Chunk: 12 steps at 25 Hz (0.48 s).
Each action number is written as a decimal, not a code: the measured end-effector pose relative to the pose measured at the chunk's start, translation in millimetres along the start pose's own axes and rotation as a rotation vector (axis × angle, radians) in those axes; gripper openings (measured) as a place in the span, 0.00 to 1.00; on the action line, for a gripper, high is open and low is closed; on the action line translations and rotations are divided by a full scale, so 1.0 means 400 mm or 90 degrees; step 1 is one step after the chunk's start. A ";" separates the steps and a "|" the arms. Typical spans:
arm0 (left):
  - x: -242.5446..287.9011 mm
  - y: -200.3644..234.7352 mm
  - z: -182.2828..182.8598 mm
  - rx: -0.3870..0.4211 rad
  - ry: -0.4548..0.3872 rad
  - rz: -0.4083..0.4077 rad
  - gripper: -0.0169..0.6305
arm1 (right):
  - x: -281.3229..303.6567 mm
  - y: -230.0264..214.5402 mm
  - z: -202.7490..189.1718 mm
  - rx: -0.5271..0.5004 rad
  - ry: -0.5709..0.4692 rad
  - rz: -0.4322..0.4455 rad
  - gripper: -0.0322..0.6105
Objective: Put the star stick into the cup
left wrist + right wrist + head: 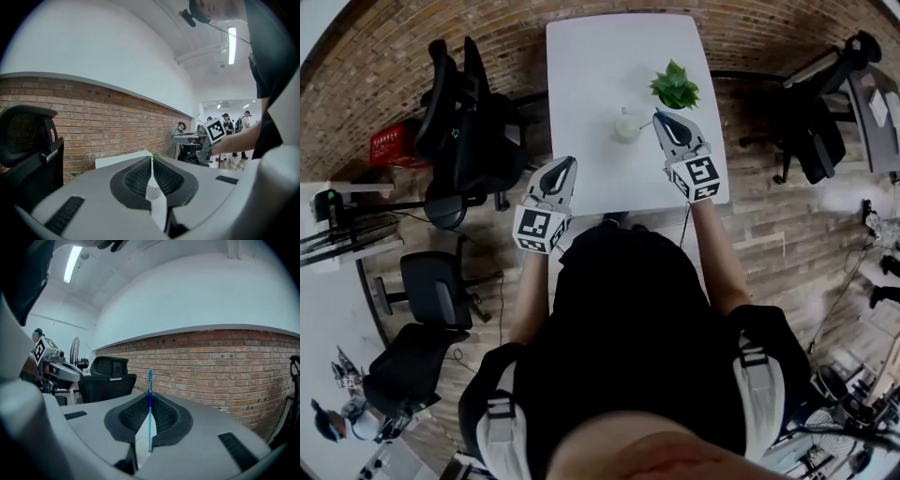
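Observation:
A pale cup point(625, 127) stands on the white table point(581, 75), just left of my right gripper point(659, 116). That gripper is shut on a thin blue stick point(150, 414), which runs upright between the pads and pokes out past the tips. In the head view the stick point(646, 123) reaches from the tips toward the cup. Its star end is not visible. My left gripper point(568, 162) hovers at the table's near left edge, its jaws shut with nothing between them point(152, 158). The right gripper's marker cube point(214, 130) shows in the left gripper view.
A small green plant point(675, 86) stands on the table right behind the right gripper. Black office chairs point(464, 122) crowd the table's left side, with a red crate point(392, 143) beyond them. Another chair point(814, 131) stands to the right.

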State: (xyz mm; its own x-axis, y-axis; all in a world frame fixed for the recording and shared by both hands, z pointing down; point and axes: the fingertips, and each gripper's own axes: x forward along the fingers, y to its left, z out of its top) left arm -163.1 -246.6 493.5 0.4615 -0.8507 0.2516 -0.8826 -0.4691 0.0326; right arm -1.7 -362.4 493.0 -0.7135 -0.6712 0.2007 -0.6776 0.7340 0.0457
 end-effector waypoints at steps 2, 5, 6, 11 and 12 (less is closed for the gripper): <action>0.002 0.018 -0.005 -0.002 0.002 -0.001 0.07 | 0.015 -0.002 -0.012 0.011 0.005 -0.006 0.07; 0.007 0.038 -0.008 -0.002 0.005 -0.006 0.07 | 0.031 -0.006 -0.035 0.031 0.016 -0.014 0.07; 0.010 0.045 -0.009 -0.003 0.007 -0.008 0.07 | 0.036 -0.008 -0.043 0.037 0.019 -0.017 0.07; 0.026 0.078 -0.022 -0.005 0.019 -0.015 0.07 | 0.065 -0.028 -0.083 0.081 0.021 -0.039 0.07; 0.030 0.083 -0.025 -0.005 0.022 -0.017 0.07 | 0.069 -0.037 -0.093 0.101 0.017 -0.046 0.07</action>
State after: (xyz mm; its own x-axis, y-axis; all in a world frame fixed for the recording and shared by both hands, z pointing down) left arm -187.7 -270.2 507.3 0.4816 -0.8292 0.2837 -0.8707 -0.4896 0.0471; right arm -4.7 -388.0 534.3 -0.6583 -0.7173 0.2282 -0.7482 0.6569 -0.0936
